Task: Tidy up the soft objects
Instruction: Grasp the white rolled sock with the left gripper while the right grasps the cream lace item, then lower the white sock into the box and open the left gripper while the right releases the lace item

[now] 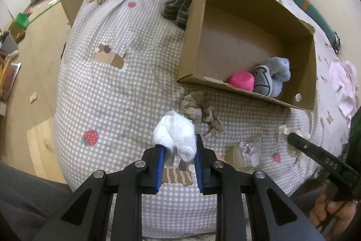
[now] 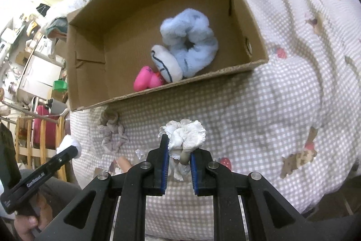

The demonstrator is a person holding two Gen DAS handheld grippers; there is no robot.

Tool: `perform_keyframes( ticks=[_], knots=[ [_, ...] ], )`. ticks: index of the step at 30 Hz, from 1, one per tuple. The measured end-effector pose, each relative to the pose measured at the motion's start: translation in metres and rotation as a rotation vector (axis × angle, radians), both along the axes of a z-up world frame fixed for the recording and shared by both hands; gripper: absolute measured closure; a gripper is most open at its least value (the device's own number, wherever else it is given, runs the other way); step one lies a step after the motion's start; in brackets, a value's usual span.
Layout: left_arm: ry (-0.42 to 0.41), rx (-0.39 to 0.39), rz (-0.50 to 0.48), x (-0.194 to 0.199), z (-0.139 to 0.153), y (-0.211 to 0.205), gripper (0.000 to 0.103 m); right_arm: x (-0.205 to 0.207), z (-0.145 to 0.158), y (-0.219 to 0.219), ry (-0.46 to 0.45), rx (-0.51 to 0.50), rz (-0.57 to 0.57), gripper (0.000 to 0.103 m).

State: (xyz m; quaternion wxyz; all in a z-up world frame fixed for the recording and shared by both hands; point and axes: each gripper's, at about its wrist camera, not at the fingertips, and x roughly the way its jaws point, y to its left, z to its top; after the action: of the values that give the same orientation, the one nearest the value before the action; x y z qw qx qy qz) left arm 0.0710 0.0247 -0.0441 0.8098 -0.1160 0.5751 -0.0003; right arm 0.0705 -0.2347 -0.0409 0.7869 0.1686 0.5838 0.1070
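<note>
Right wrist view showed the right tongs [image 2: 179, 150] holding a frilly white cloth scrunchie [image 2: 185, 134], with the open brown cardboard box [image 2: 171, 92] just ahead, while the left tongs [image 1: 178, 149] pinched a white fluffy ball [image 1: 173, 132] farther away.

My left gripper [image 1: 178, 148] covers the near end of the white sock bundle [image 1: 173, 130]. In the box [image 2: 225, 70], the near wall hides the lower part of the pink toy [image 2: 147, 79]. The dark striped cloth [image 1: 180, 5] is partly behind the box's left wall. My right hand [image 1: 334, 211] is cut off by the picture's edge.
</note>
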Motion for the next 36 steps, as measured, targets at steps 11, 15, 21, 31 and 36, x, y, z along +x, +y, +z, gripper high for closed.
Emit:
perform_keyframes(
  ticks=[11, 15, 21, 31, 36],
  knots=[
    [-0.099, 0.032, -0.024, 0.007, 0.028, -0.008, 0.082, 0.001, 0.062, 0.015, -0.205, 0.015, 0.057, 0.085],
    [-0.173, 0.042, -0.036, 0.025, 0.058, -0.011, 0.082, 0.011, 0.095, 0.018, -0.293, 0.033, 0.066, 0.085],
    [-0.283, 0.114, -0.088, 0.056, 0.086, -0.025, 0.082, 0.035, 0.113, 0.011, -0.378, 0.051, 0.083, 0.085],
    [-0.266, 0.115, -0.168, 0.099, 0.059, -0.043, 0.081, 0.060, 0.078, -0.007, -0.378, 0.042, 0.010, 0.085],
    [-0.273, 0.115, -0.186, 0.105, 0.038, -0.050, 0.081, 0.071, 0.057, -0.008, -0.290, 0.023, -0.016, 0.085]
  ],
)
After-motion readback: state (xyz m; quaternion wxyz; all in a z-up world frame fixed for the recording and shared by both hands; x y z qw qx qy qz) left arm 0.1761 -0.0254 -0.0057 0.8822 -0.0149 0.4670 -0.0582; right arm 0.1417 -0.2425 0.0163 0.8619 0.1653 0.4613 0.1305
